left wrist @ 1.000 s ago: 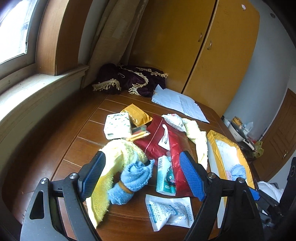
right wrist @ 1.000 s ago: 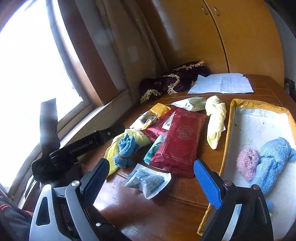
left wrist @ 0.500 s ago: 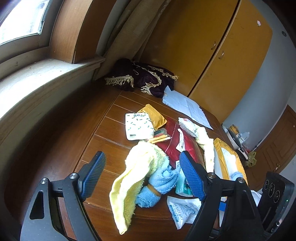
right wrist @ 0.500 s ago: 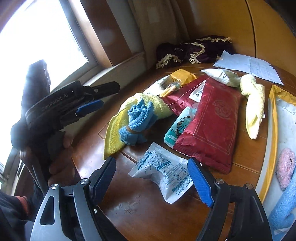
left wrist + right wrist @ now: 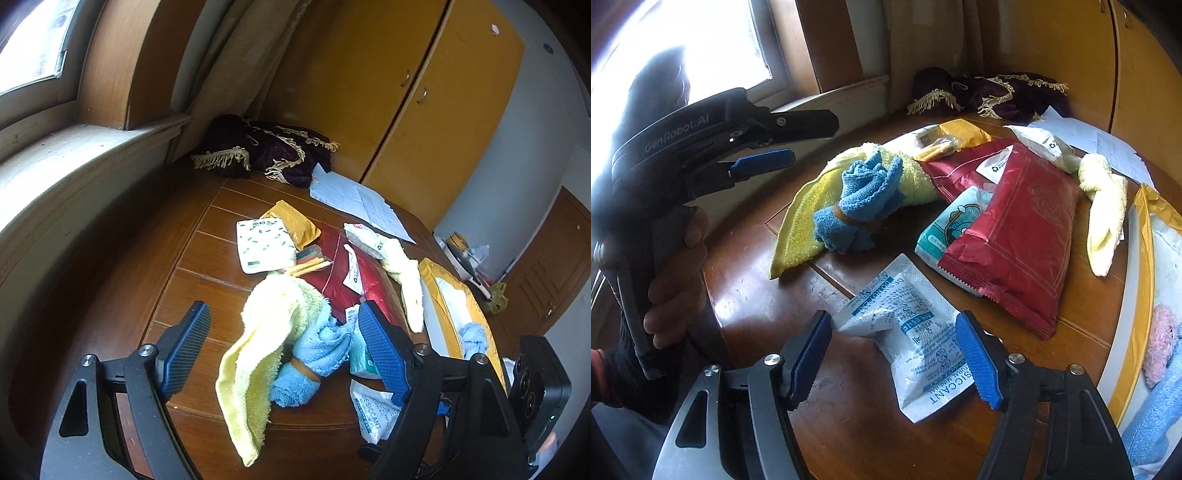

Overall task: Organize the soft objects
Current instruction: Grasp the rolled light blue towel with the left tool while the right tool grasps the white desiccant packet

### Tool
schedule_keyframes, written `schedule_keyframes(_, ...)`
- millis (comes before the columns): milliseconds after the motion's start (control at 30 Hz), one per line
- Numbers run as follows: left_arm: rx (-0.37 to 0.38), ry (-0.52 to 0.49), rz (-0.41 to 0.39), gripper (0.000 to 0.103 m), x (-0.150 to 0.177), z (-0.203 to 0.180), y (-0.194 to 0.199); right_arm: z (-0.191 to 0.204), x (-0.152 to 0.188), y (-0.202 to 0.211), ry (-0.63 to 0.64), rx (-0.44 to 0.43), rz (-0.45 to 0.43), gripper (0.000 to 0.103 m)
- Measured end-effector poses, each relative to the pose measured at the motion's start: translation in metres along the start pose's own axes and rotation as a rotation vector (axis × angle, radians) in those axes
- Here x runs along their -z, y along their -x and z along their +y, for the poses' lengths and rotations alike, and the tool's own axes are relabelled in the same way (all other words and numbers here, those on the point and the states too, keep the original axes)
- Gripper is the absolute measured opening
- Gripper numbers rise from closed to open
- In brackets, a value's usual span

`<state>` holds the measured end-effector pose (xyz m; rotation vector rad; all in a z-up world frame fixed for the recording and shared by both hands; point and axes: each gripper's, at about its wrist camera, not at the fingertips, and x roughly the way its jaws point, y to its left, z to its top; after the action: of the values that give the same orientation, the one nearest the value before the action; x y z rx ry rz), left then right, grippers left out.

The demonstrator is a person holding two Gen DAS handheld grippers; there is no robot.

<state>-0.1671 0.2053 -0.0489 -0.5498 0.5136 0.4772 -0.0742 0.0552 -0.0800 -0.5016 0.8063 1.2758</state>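
In the left wrist view, the left gripper [image 5: 282,352] was seen with its blue-padded jaws spread wide and nothing held between them. Between the jaws and just beyond them, a pale yellow terry towel [image 5: 258,339] was draped over the brown wooden table [image 5: 192,266], and a light blue rolled cloth bound with a tan band [image 5: 314,358] was lying against the towel's right side, close to the right jaw. Past the right jaw, a white desiccant sachet [image 5: 373,410] and a dark red foil pouch [image 5: 354,280] were visible. Farther right, a yellow-rimmed tray with a white lining [image 5: 432,280] was seen, with a blue cloth inside it.

In the right wrist view, the right gripper [image 5: 892,354] was held with its jaws wide apart, and the white desiccant sachet [image 5: 916,328] was lying on the table between them; contact with the pads could not be made out. Ahead of the jaws and to the left, the blue rolled cloth [image 5: 860,206] was resting on the yellow towel [image 5: 805,218]. The red pouch [image 5: 1015,236] was lying ahead to the right. The left gripper [image 5: 764,162], held by a hand [image 5: 676,280], was seen at far left.
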Motion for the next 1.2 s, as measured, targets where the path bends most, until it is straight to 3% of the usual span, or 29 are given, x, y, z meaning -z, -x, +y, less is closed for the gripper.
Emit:
schedule_keyframes(167,0.000,-0.005,0.013,0.082,0.003,-0.002,-0.002,0.010,0.002,-0.002,0.055,0.030,-0.003,0.062)
schedule_keyframes(333,-0.001,0.031,0.018,0.082,0.001,0.007,-0.003,0.004,0.004,0.011,0.029,-0.034,-0.030,0.070)
schedule_keyframes(533,0.003,0.027,0.018,0.082,0.002,0.010,0.001,-0.010,0.000,0.018,-0.020,-0.077,-0.035,0.070)
schedule_keyframes(600,0.006,0.020,0.030,0.082,0.004,0.011,0.002,-0.012,0.001,0.018,-0.013,-0.033,-0.023,0.069)
schedule_keyframes(733,0.014,-0.003,0.042,0.082,0.010,0.013,0.005,-0.011,0.007,0.004,0.003,-0.002,0.040,0.055)
schedule_keyframes(767,0.022,-0.009,0.046,0.082,0.011,0.013,0.005,-0.008,0.008,0.004,0.020,0.020,0.028,0.047)
schedule_keyframes(933,0.043,-0.060,0.049,0.082,0.018,-0.001,0.002,0.004,0.008,0.006,0.066,0.045,0.025,0.031)
schedule_keyframes(1000,0.043,-0.092,0.048,0.081,0.020,-0.009,-0.001,0.004,0.009,0.009,0.060,0.039,0.017,0.028)
schedule_keyframes(1100,0.049,-0.130,0.063,0.071,0.024,-0.019,-0.007,-0.004,0.010,0.017,0.017,0.019,-0.005,0.026)
schedule_keyframes(1200,0.075,-0.145,0.076,0.067,0.027,-0.025,-0.010,-0.017,0.008,0.030,-0.038,-0.010,-0.053,0.026)
